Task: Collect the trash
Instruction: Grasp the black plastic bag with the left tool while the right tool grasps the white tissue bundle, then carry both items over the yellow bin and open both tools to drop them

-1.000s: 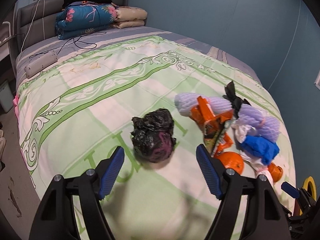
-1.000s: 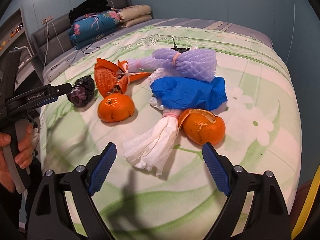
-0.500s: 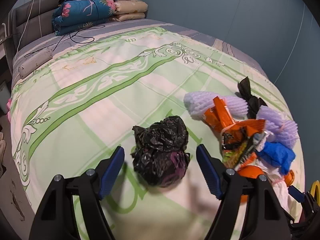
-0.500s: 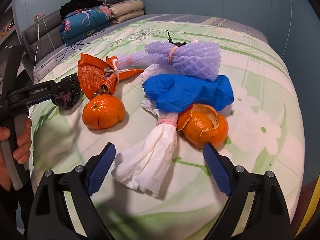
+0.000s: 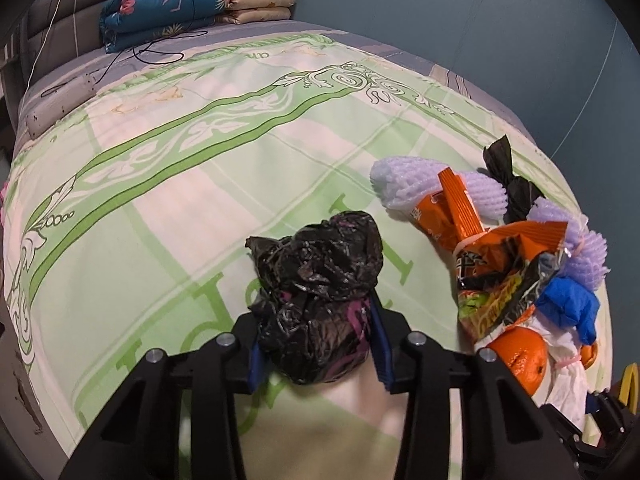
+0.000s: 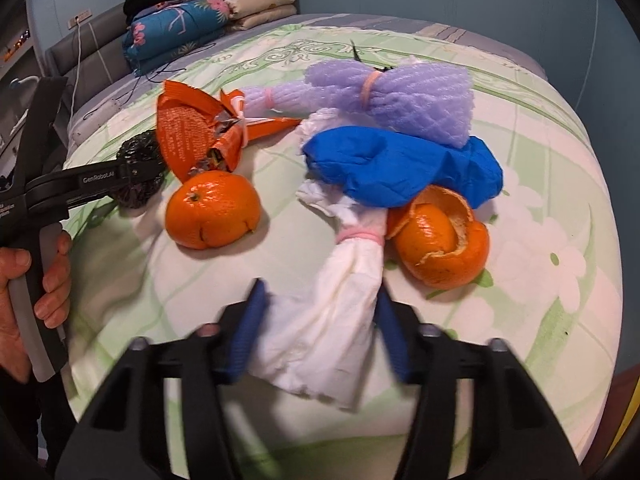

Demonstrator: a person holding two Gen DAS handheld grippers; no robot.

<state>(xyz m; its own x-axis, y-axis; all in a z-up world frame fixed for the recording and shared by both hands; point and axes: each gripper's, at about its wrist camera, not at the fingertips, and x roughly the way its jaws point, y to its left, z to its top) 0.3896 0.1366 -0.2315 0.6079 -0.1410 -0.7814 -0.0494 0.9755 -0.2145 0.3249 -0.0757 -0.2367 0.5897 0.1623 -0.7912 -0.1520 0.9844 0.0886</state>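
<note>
Trash lies on a green-patterned bed. My left gripper is shut on a crumpled black plastic bag, which rests on the bedspread; the bag also shows in the right wrist view. My right gripper has closed around a white tissue bundle tied with a pink band. Beside it lie a whole orange, a part-peeled orange, a blue glove, purple foam net and an orange snack wrapper.
Folded quilts and pillows are stacked at the headboard, with a power strip and cable near them. The bed's right edge drops off close to the trash pile. A blue wall stands behind the bed.
Both grippers moved forward and closed: the left onto the black bag, the right around the white tissue bundle. Both were open and short of these items before.
</note>
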